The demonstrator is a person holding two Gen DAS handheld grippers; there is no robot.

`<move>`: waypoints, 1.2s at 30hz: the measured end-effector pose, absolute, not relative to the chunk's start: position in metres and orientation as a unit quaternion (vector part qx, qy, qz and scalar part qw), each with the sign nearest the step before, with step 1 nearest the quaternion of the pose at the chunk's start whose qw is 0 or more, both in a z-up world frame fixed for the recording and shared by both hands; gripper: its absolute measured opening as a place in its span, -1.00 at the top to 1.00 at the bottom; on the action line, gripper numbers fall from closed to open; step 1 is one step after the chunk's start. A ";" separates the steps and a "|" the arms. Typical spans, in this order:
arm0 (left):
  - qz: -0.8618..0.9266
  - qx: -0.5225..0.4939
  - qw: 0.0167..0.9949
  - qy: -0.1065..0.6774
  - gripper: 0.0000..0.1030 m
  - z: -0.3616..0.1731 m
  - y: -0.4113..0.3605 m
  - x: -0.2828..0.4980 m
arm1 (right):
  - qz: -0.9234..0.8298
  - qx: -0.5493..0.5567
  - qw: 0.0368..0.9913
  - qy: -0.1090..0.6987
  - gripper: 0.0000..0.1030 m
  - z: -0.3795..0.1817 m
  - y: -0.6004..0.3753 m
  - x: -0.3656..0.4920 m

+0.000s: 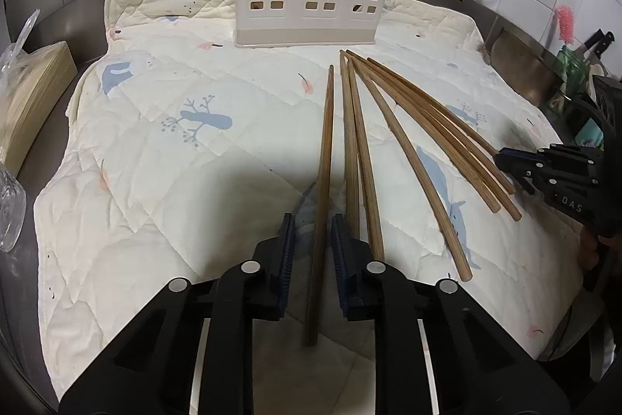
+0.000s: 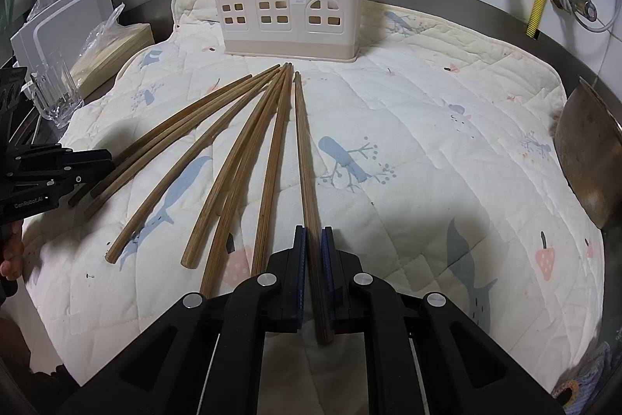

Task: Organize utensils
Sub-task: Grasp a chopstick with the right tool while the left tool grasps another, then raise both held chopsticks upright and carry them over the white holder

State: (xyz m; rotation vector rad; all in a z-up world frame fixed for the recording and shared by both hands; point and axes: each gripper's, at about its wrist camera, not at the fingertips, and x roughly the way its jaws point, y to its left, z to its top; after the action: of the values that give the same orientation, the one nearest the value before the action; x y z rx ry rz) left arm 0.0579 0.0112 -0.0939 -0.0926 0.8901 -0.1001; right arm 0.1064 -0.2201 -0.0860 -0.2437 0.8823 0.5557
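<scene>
Quilt (image 1: 163, 150) is spread beneath a cream utensil holder (image 2: 287, 14), before which loose chopsticks (image 2: 217, 158) are fanned. One chopstick (image 1: 324, 181) is straddled, untouched, by the left gripper's (image 1: 311, 240) parted fingers; another chopstick (image 2: 307, 181) is pinched by the right gripper (image 2: 314, 251).

black tongs (image 1: 311, 240) — blue pads (image 1: 337, 247), silver screws (image 1: 250, 266)

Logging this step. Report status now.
Left gripper jaws open around one long brown wooden chopstick. Right gripper shut on another. Cream plastic window-cutout holder ahead, path clear.
</scene>
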 end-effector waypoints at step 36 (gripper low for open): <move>-0.057 0.001 0.937 0.343 0.89 -0.003 0.011 0.080 | 0.287 -0.096 0.907 0.293 0.88 0.028 -0.211 0.114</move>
State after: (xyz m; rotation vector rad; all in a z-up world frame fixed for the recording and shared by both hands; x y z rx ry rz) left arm 0.0797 0.0114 -0.0028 0.0023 0.7014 -0.1174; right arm 0.1136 -0.2107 0.0282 -0.1984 0.6040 0.5934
